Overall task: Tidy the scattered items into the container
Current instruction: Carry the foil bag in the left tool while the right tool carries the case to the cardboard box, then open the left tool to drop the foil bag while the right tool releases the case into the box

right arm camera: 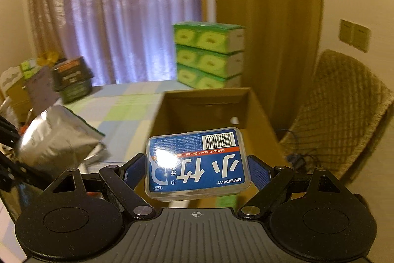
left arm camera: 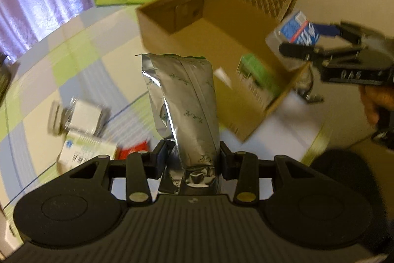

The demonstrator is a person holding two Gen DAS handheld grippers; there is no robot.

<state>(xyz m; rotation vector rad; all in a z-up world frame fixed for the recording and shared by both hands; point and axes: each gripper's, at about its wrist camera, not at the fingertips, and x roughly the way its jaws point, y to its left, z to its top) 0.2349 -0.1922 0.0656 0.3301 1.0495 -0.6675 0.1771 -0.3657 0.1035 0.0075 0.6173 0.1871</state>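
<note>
Left gripper [left arm camera: 190,157] is clamping a silver foil pouch [left arm camera: 183,100] upright just short of the open cardboard box [left arm camera: 172,16], right gripper [right arm camera: 197,170] is pinching a blue dental floss case [right arm camera: 197,162] above the box's near rim, green carton [left arm camera: 258,77] is lying inside.

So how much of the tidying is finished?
Partly. A green box already lies in the cardboard box. The left gripper holds a silver foil pouch, the right gripper a dental floss case. White boxes remain on the table.
</note>
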